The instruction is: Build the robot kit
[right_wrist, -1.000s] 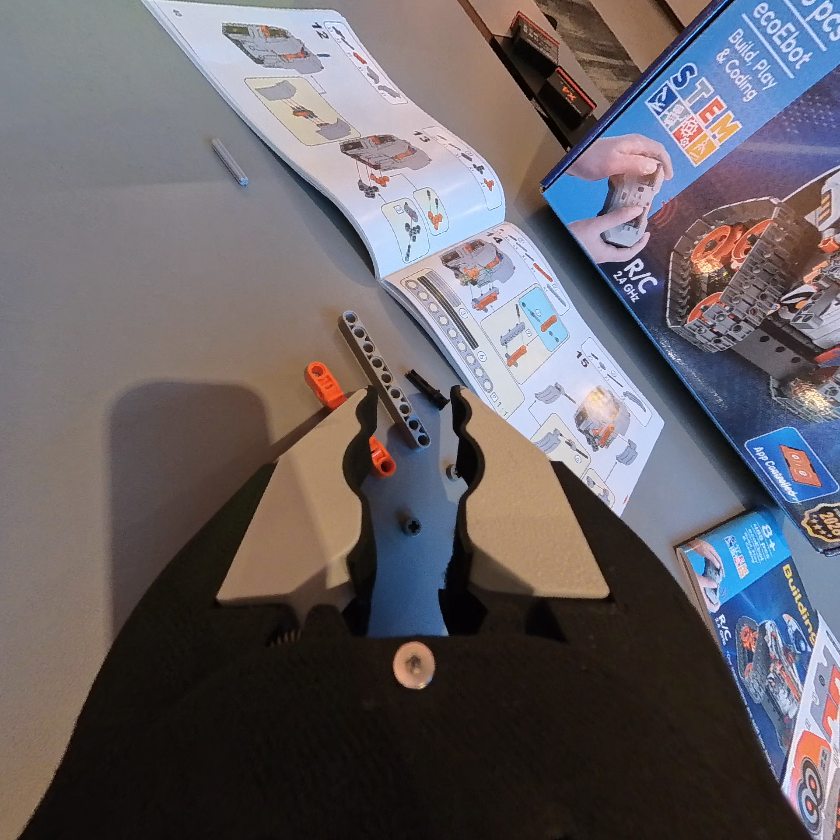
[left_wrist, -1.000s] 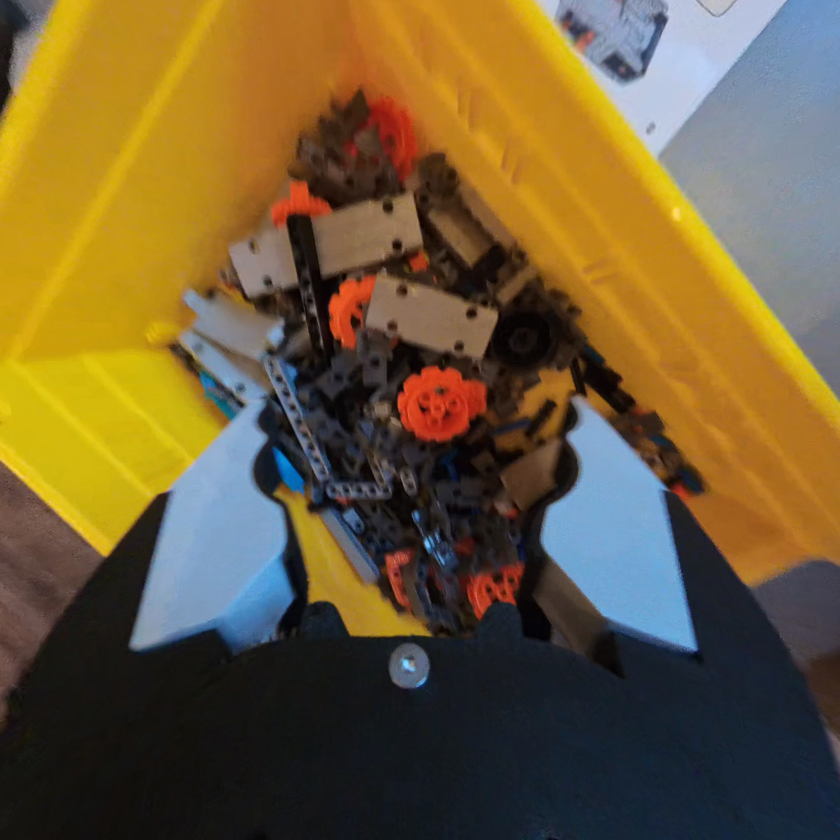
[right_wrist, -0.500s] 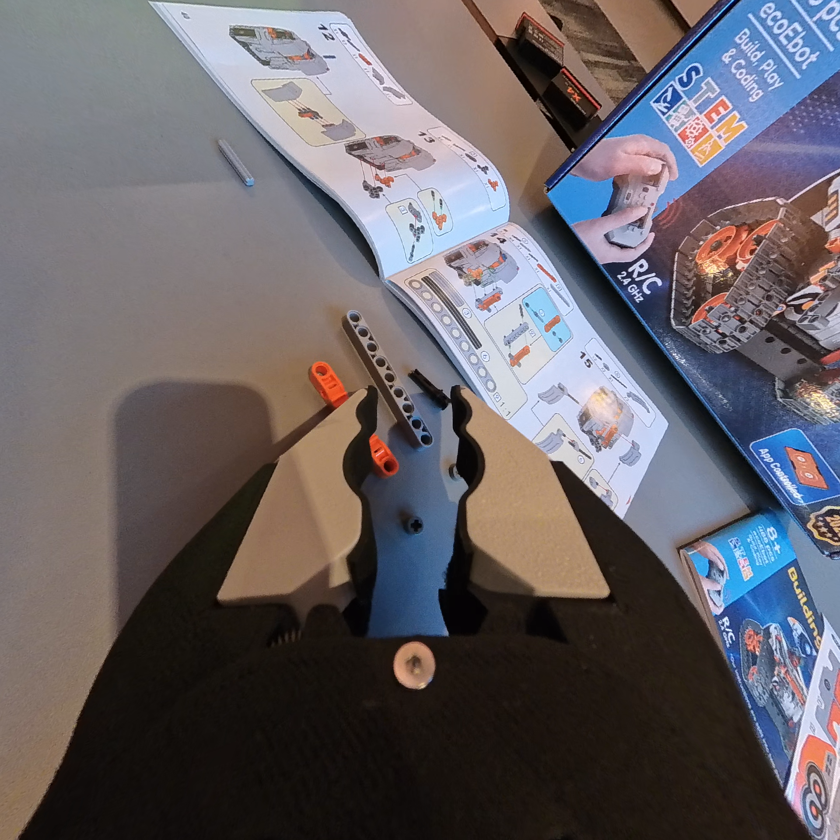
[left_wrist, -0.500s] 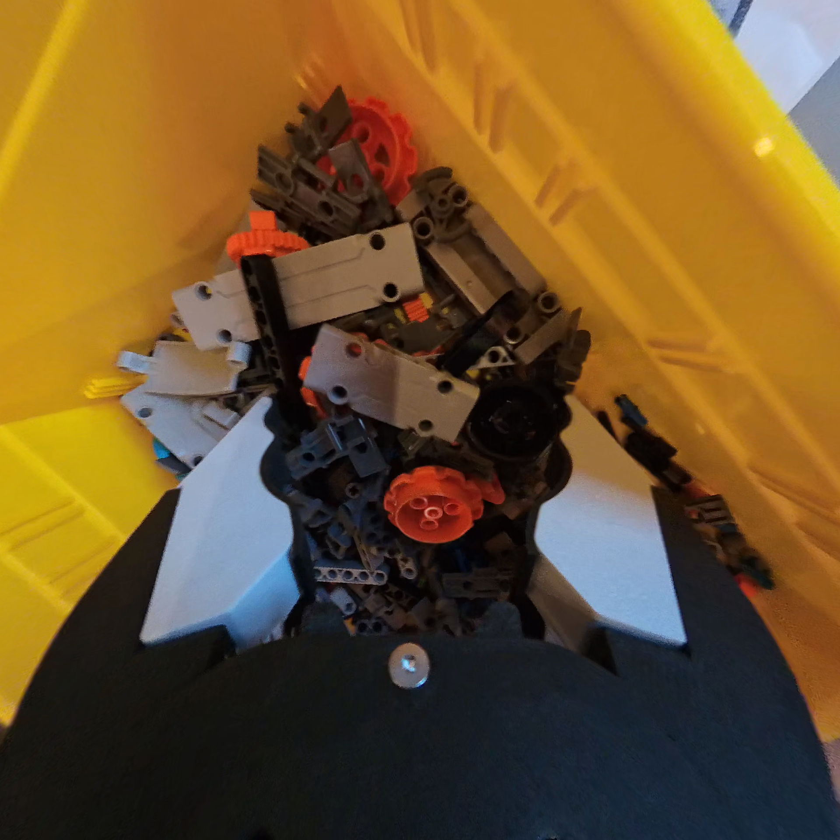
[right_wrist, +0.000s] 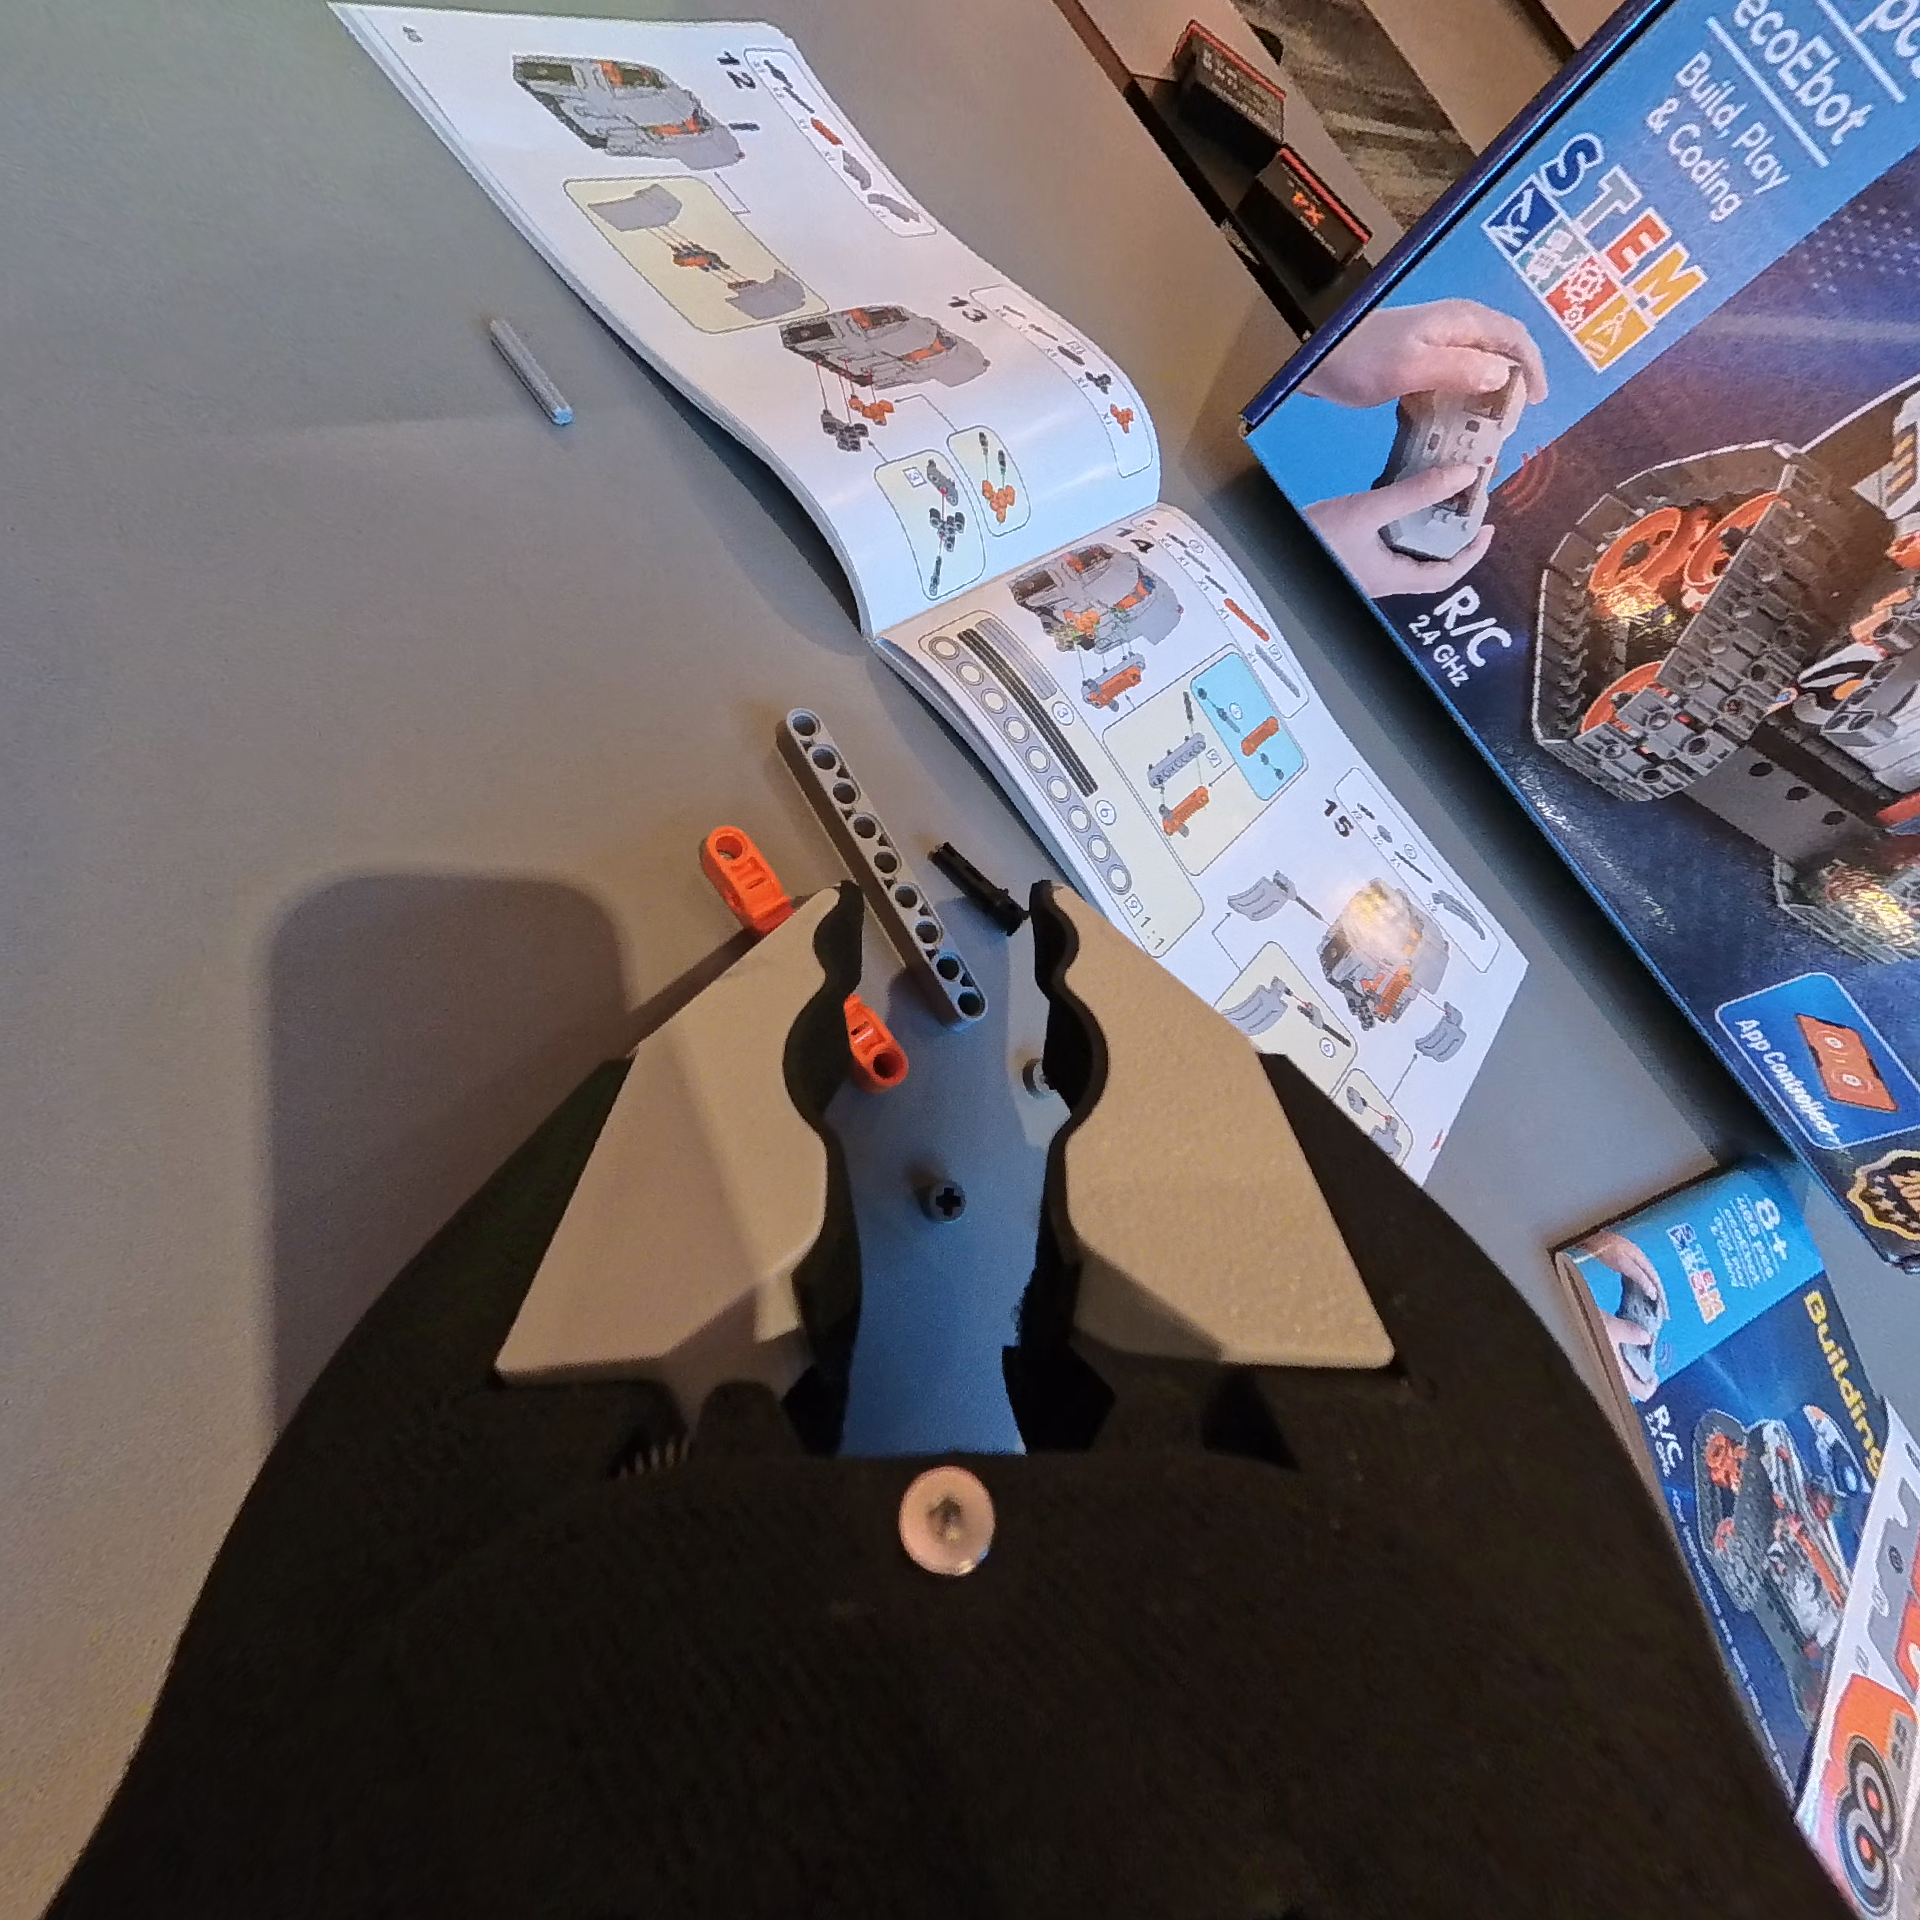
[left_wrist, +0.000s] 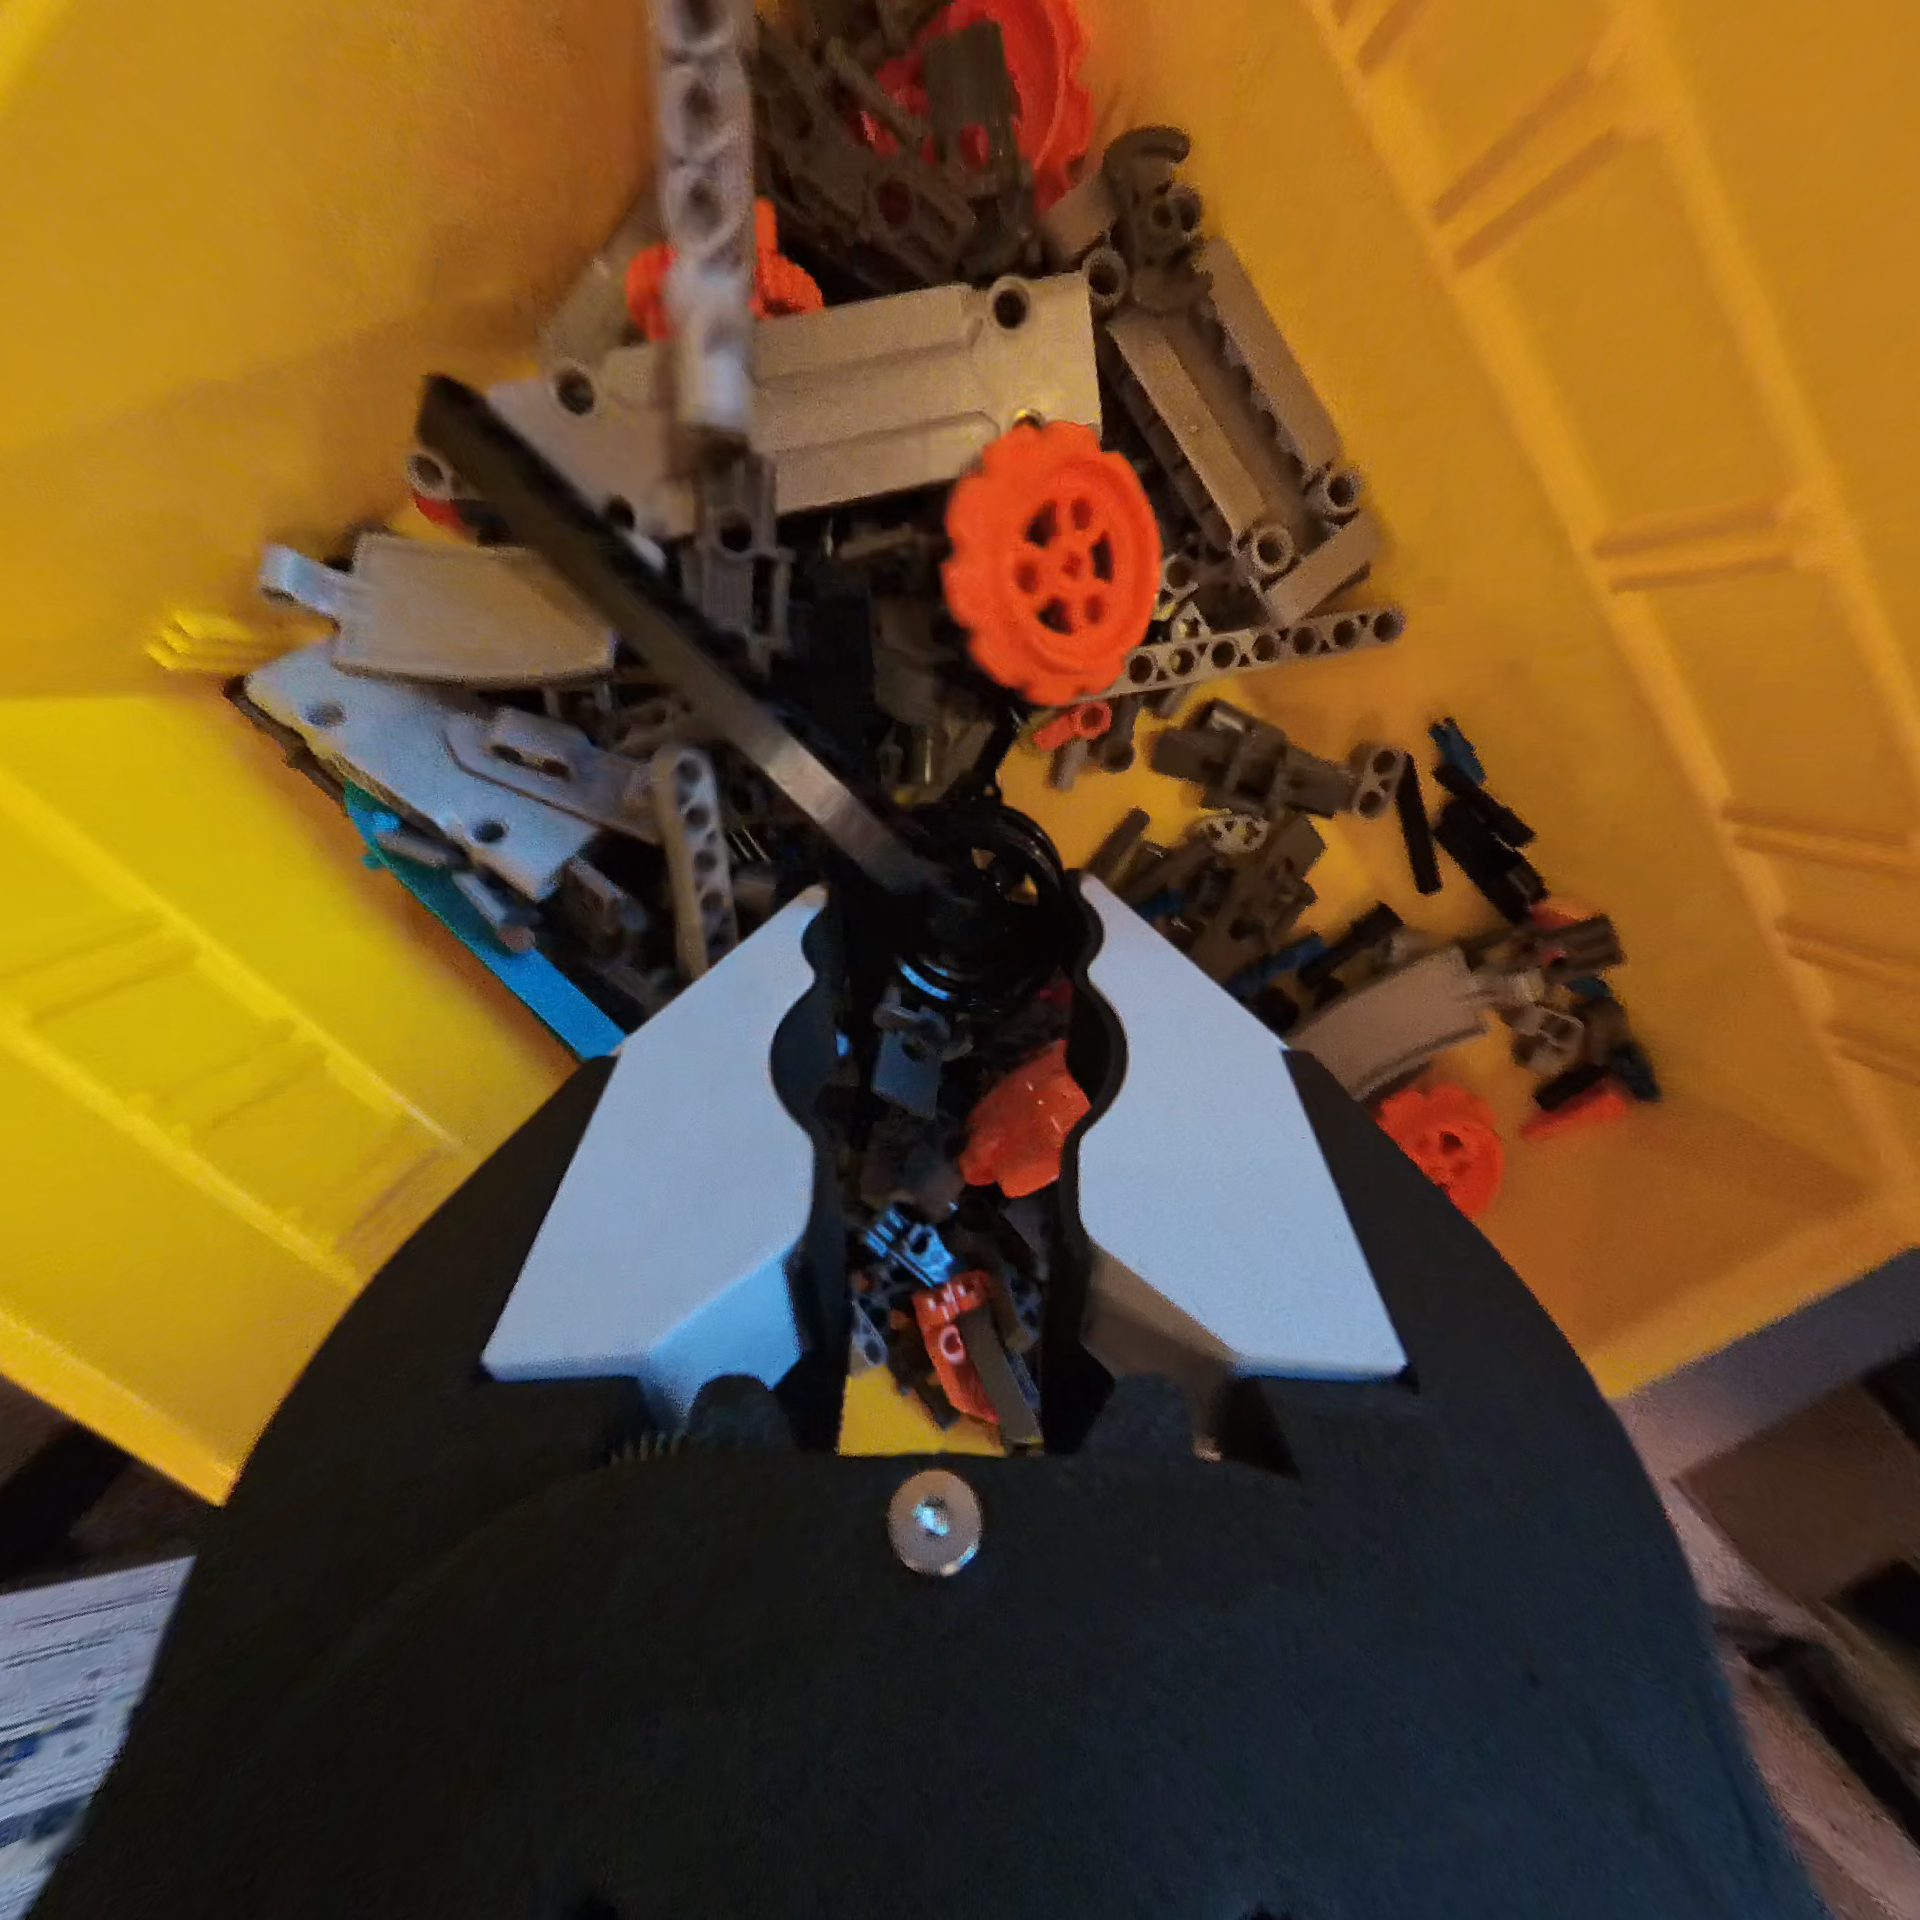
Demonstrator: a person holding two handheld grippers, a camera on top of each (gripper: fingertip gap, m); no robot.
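Here the left gripper [left_wrist: 951, 914] reaches down into a yellow bin [left_wrist: 1662, 436] heaped with building-kit parts. Its two pale fingers [left_wrist: 686, 1164] stand narrowly apart, and at their tips sits a black ring-shaped part [left_wrist: 997, 883], with a long black beam [left_wrist: 665, 623] running from there toward the upper left of the frame. The picture is blurred there, so whether the gripper is pinching the ring or only resting against it cannot be told. Just above the tips lies an orange toothed wheel [left_wrist: 1049, 561], leaning on a grey panel [left_wrist: 873, 405]; a second orange wheel [left_wrist: 1444, 1148] lies at the right, beside the gripper's right finger.

The right gripper [right_wrist: 945, 904] hovers over a grey worktop [right_wrist: 312, 623], its fingers parted and holding nothing. A grey holed beam [right_wrist: 883, 868] lies on the worktop, its near end between the fingertips. An orange connector [right_wrist: 743, 878] lies just left of the tips, another orange connector [right_wrist: 873, 1049] between the fingers, and a small black pin [right_wrist: 977, 888] just right of the beam. An open instruction booklet [right_wrist: 935, 468] spreads across the upper middle, a grey axle [right_wrist: 530, 369] lies at upper left, and a blue kit box [right_wrist: 1662, 520] fills the right side.
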